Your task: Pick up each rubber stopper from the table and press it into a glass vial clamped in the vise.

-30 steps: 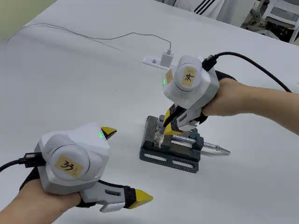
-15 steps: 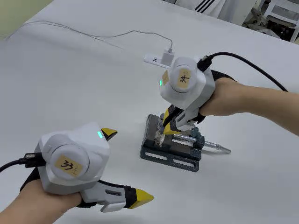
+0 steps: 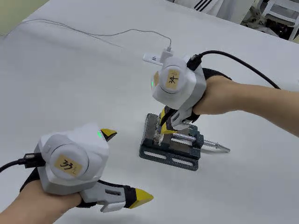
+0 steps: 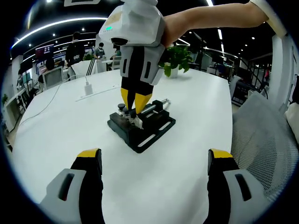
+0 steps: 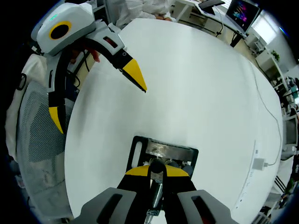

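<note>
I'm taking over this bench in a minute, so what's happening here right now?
A person is working at a white table with a handheld gripper in each hand. The right gripper is down over the vise, its jaws closed on what looks like a dark rubber stopper, right above the glass vial clamped there. The left gripper is open and empty, held above the table nearer the person.

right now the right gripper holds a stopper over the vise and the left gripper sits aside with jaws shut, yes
No, the jaws of the left gripper stand wide open, as the left gripper view shows. The right gripper does hold a stopper over the vise.
</note>
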Demonstrator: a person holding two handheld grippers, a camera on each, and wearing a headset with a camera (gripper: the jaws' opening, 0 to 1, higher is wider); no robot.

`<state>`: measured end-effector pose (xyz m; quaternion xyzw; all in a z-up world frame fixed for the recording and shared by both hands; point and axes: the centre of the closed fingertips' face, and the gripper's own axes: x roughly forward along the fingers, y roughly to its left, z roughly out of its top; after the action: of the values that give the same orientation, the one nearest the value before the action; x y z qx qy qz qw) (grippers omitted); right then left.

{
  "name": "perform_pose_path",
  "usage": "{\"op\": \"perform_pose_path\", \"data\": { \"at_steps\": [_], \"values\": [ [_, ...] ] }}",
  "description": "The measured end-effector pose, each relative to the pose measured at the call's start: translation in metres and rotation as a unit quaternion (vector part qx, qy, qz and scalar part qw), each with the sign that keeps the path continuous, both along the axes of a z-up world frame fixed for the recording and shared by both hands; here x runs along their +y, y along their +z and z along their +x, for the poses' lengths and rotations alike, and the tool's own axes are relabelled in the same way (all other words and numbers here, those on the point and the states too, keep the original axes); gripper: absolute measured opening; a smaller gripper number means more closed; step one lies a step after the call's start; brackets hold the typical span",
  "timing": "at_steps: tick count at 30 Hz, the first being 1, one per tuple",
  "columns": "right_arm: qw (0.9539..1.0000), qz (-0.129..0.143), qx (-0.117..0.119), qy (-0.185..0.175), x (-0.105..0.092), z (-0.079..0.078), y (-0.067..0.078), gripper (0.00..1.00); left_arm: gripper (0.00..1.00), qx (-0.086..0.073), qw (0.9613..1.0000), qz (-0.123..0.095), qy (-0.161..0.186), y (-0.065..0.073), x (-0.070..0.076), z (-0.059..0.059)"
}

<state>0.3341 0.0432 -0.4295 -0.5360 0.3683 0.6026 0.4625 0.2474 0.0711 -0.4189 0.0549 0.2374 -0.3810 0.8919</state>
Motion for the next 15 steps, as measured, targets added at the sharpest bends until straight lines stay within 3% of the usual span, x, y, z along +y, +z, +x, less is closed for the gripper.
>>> {"op": "perform_pose_path", "data": {
  "at_steps": [9, 15],
  "values": [
    [0.9999, -0.012, -0.001, -0.006, -0.0008, 0.0014, -0.0013, 0.04, 0.92, 0.003, 1.0, -0.001, 0.002, -0.0013, 0.0008, 0.0004],
    [0.9993, -0.02, 0.0, -0.03, 0.0004, 0.0014, -0.002, 0.03, 0.92, 0.002, 1.0, -0.001, 0.001, -0.0014, 0.0011, 0.0016]
  ]
}}
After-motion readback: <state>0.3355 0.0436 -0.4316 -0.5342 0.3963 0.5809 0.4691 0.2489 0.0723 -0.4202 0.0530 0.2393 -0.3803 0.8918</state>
